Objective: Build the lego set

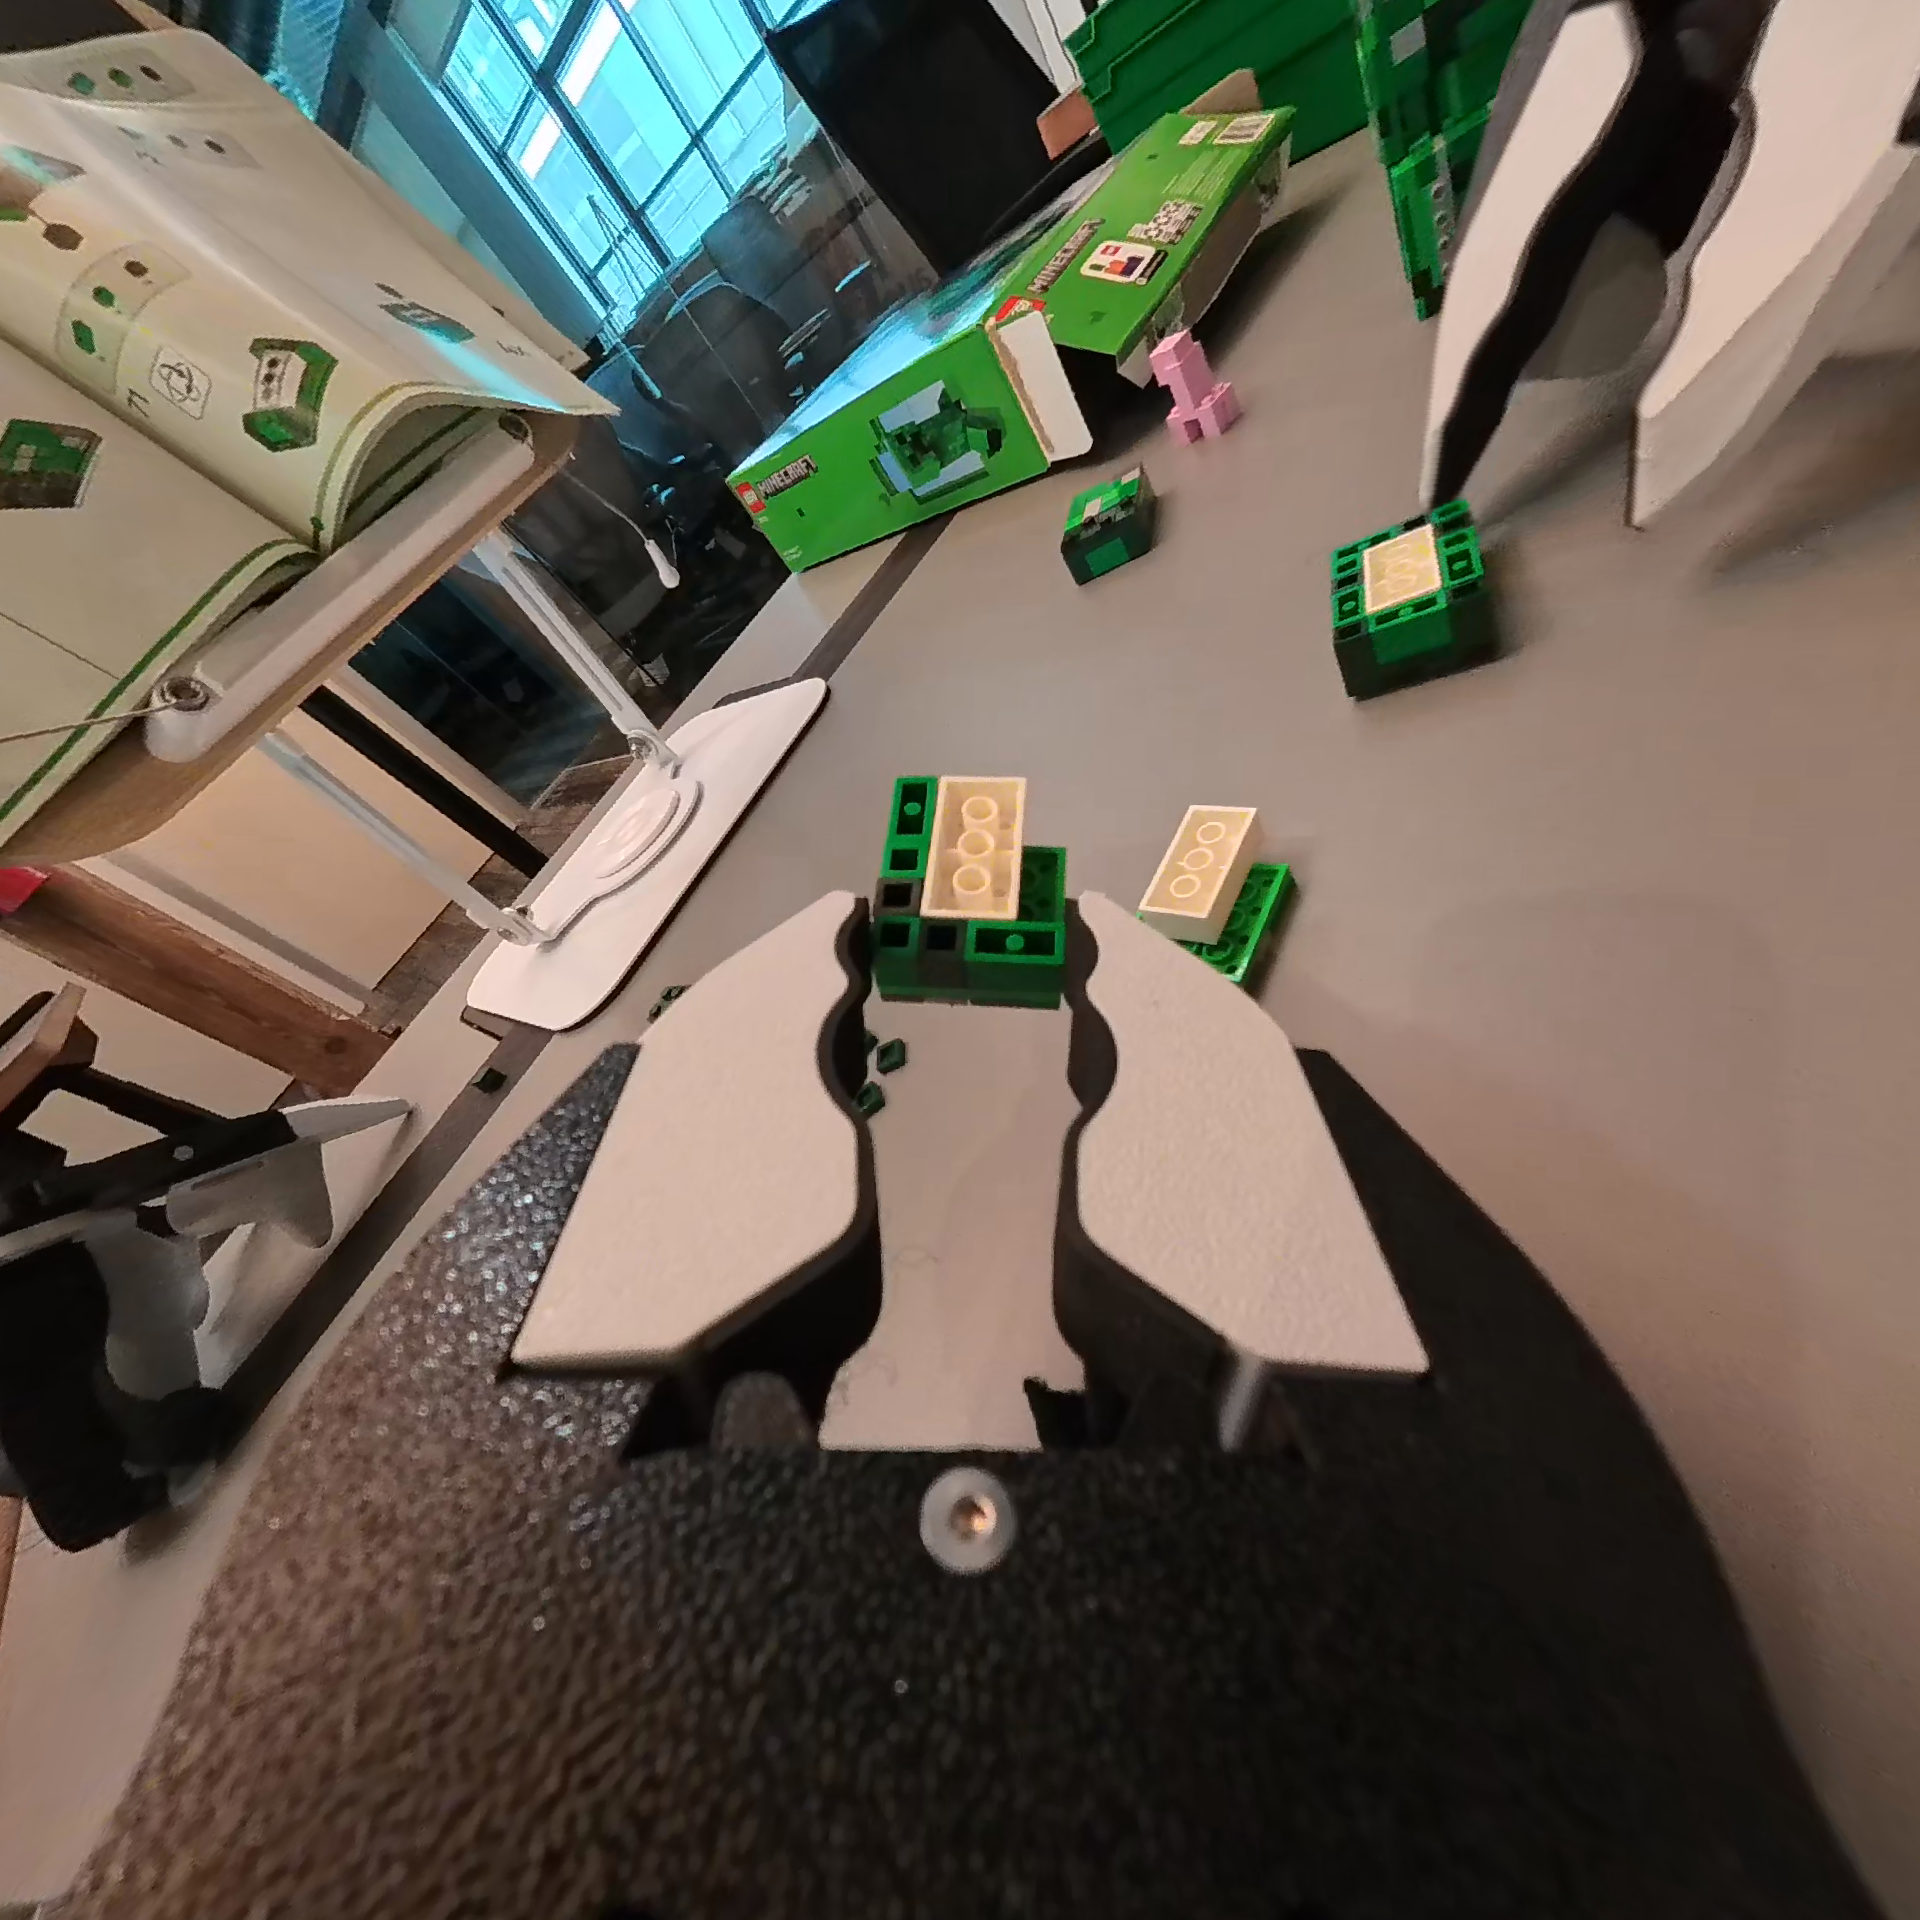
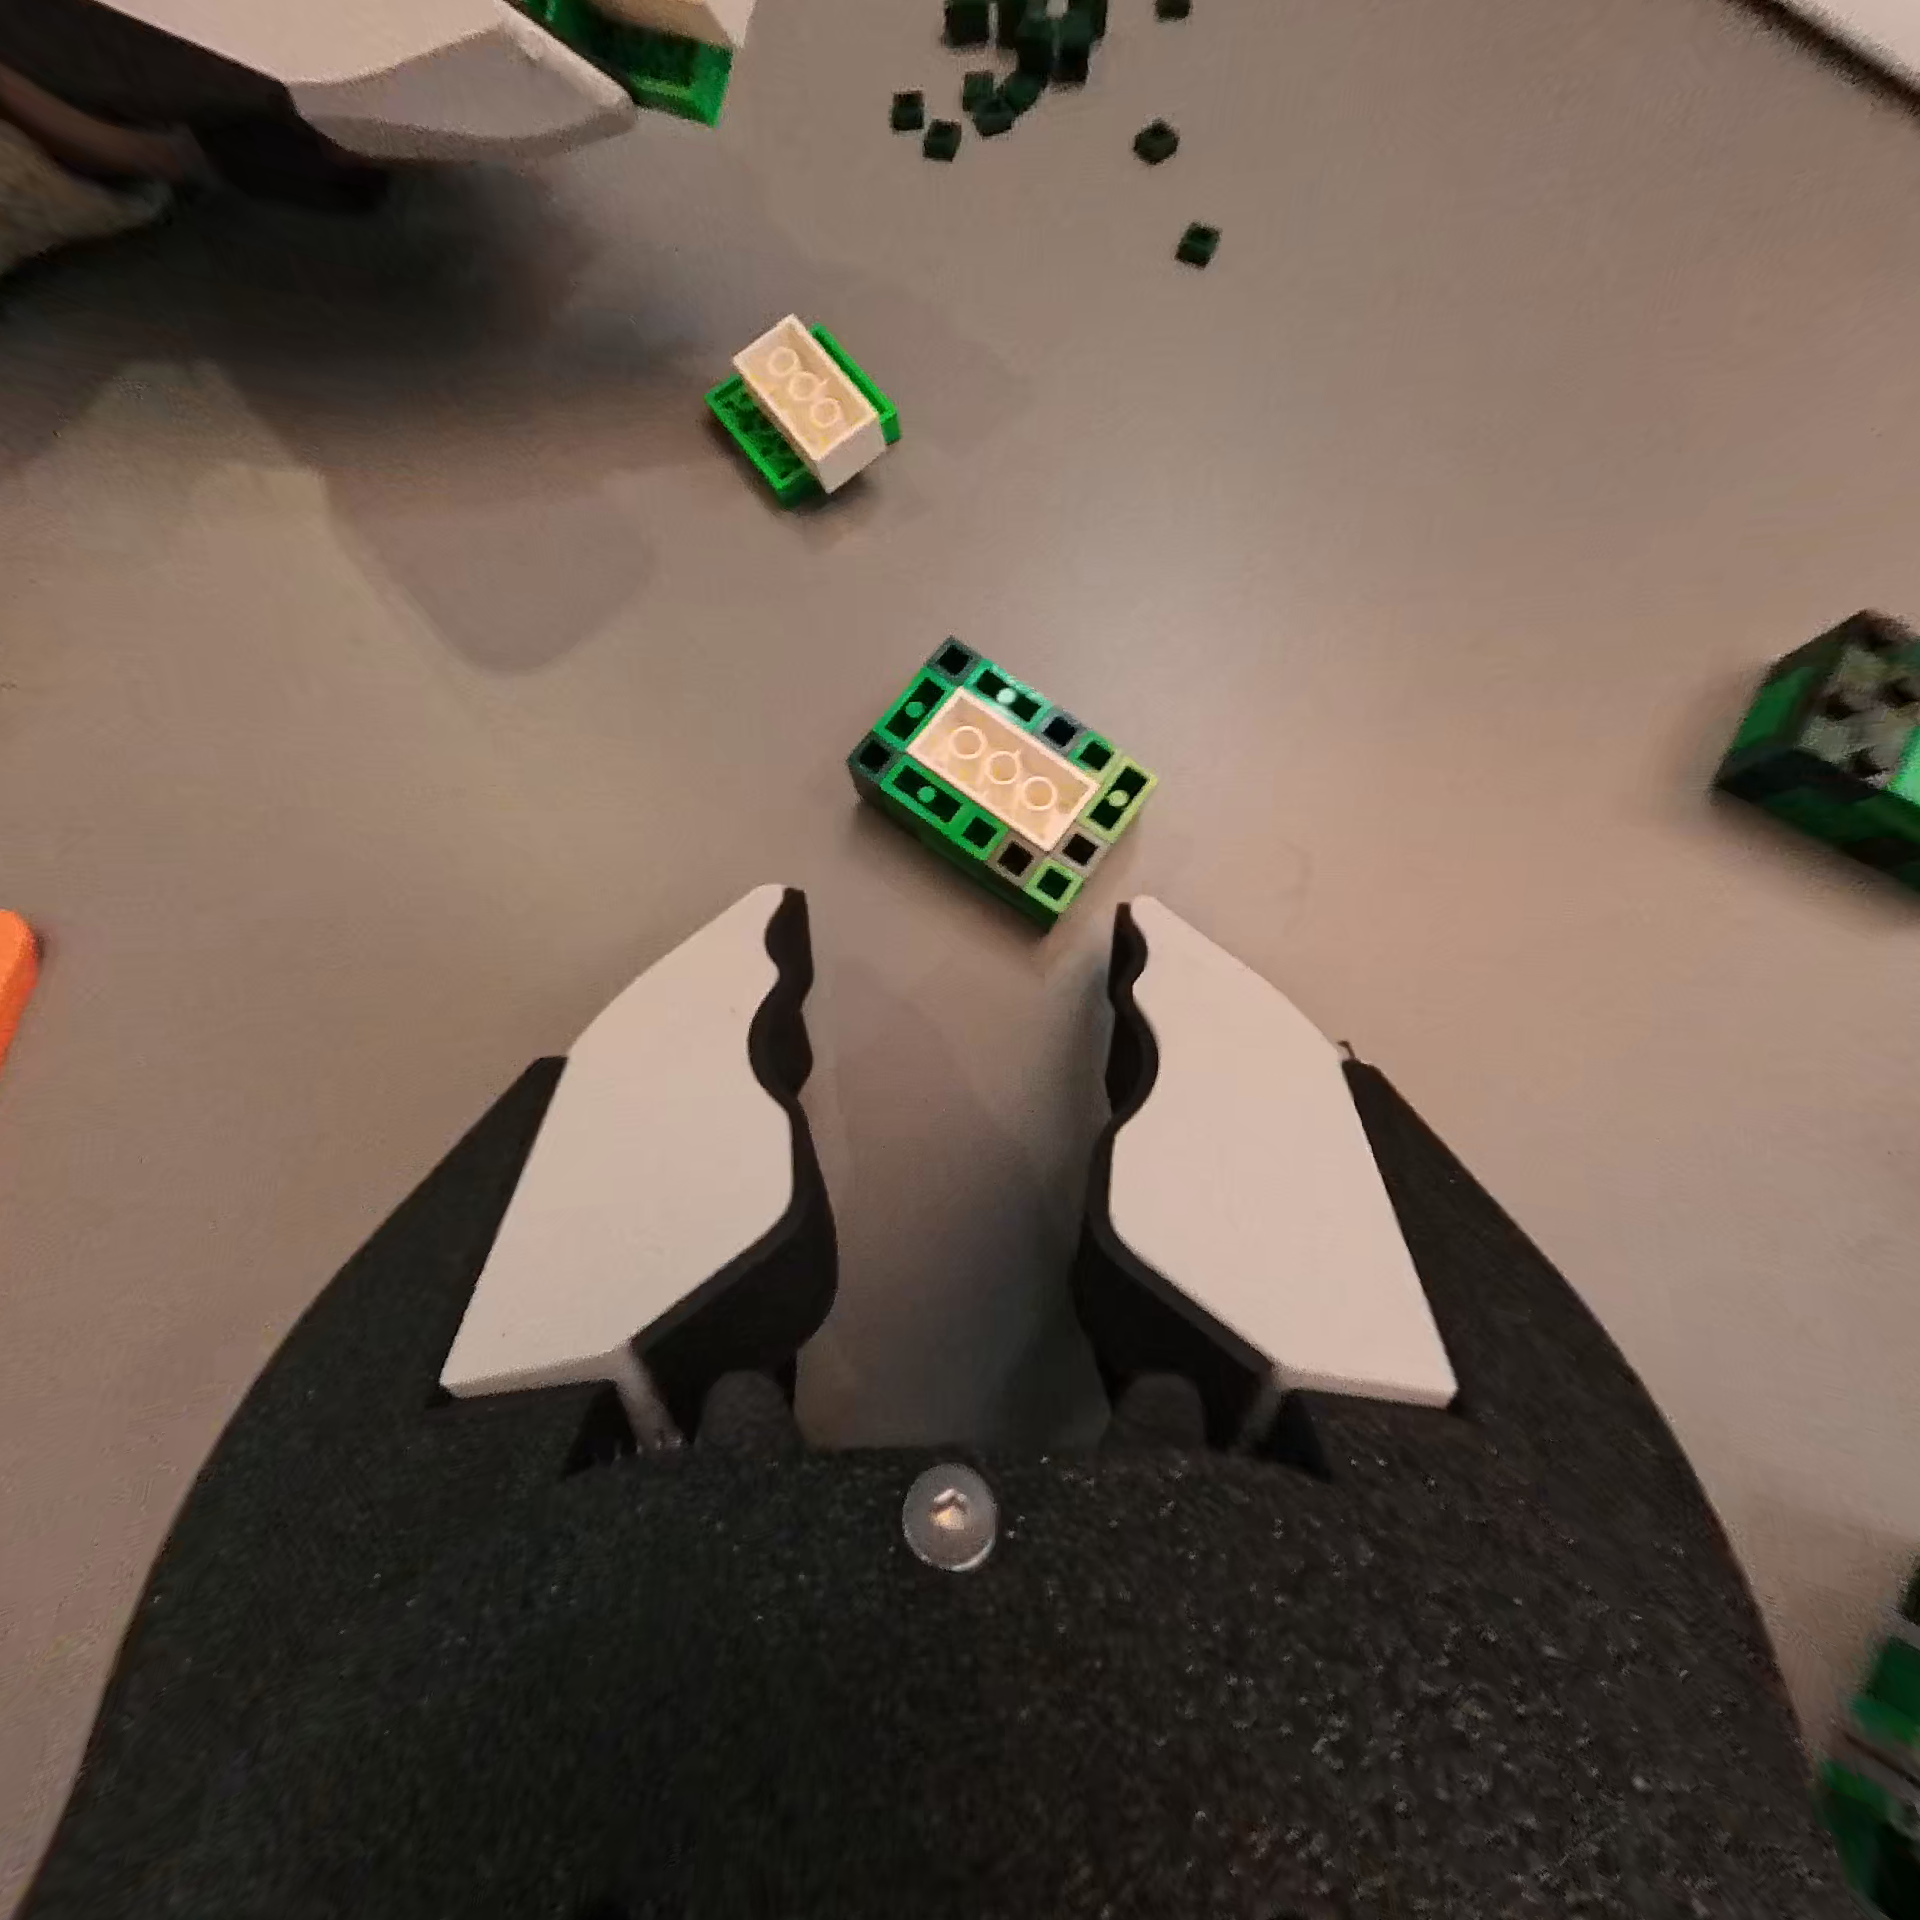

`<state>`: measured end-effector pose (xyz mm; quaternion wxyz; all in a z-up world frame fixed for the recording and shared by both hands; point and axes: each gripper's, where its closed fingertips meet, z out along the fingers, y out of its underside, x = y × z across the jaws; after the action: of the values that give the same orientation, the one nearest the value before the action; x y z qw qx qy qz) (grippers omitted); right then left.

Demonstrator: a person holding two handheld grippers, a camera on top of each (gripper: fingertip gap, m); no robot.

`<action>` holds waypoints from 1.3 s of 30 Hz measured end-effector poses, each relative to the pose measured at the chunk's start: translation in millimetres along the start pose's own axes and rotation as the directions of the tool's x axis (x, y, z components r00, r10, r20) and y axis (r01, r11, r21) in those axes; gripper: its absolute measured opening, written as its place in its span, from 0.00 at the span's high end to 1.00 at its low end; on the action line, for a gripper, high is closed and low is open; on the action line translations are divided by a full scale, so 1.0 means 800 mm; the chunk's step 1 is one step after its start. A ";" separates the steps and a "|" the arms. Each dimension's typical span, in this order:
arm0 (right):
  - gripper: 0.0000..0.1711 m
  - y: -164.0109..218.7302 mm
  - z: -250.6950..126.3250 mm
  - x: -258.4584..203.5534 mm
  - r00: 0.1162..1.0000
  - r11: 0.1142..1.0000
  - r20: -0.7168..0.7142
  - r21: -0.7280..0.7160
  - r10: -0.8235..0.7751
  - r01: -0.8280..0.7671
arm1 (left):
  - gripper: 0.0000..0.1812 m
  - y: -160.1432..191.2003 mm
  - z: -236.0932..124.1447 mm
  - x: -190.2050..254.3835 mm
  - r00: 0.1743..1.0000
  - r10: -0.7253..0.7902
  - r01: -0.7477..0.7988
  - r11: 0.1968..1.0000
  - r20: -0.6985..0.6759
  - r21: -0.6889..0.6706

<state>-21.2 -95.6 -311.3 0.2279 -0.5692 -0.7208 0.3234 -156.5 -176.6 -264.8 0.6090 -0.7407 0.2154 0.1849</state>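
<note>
My left gripper point(image 1: 971, 925) is closed to the width of a green block topped by a white brick point(image 1: 971, 904), which rests on the grey table point(image 1: 1455, 1039). One fingertip is on each side of it. My right gripper point(image 2: 956, 914) is open and empty, hovering just short of a second block, a white brick framed in green point(image 2: 1003, 779). That block also shows in the left wrist view point(image 1: 1413, 603), under the right gripper point(image 1: 1538, 499). A white brick on a green plate point(image 2: 805, 410) lies loose between the two blocks, and shows in the left wrist view too point(image 1: 1210, 894).
An open instruction booklet point(image 1: 208, 364) sits on a white stand point(image 1: 644, 862) at the left. Green set boxes point(image 1: 914, 436), a pink figure point(image 1: 1195, 390), a small dark green cube point(image 1: 1110, 520) and a tall green build point(image 1: 1423, 156) lie farther back. Several tiny dark green pieces point(image 2: 997, 83) are scattered about. The left gripper's tips are roughly 15 cm from the right gripper's.
</note>
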 end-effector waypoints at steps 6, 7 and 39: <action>0.68 -0.039 -0.006 -0.008 0.983 0.960 -0.018 0.214 -0.182 0.181 | 0.81 0.000 -0.001 0.000 1.000 -0.001 0.001 1.000 -0.004 0.000; 0.68 -0.048 -0.009 -0.009 0.973 0.935 -0.042 0.271 -0.226 0.229 | 0.81 0.000 -0.001 0.000 1.000 -0.002 0.002 1.000 -0.005 0.000; 0.73 -0.095 -0.075 0.059 0.943 0.694 -0.331 0.685 0.025 0.222 | 0.81 0.001 -0.005 0.002 1.000 -0.002 0.002 1.000 -0.025 -0.005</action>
<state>-41.8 -48.6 -217.0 0.5593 -0.4403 -0.5227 0.4691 -155.6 -180.5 -265.6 0.6045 -0.7447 0.2216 0.1757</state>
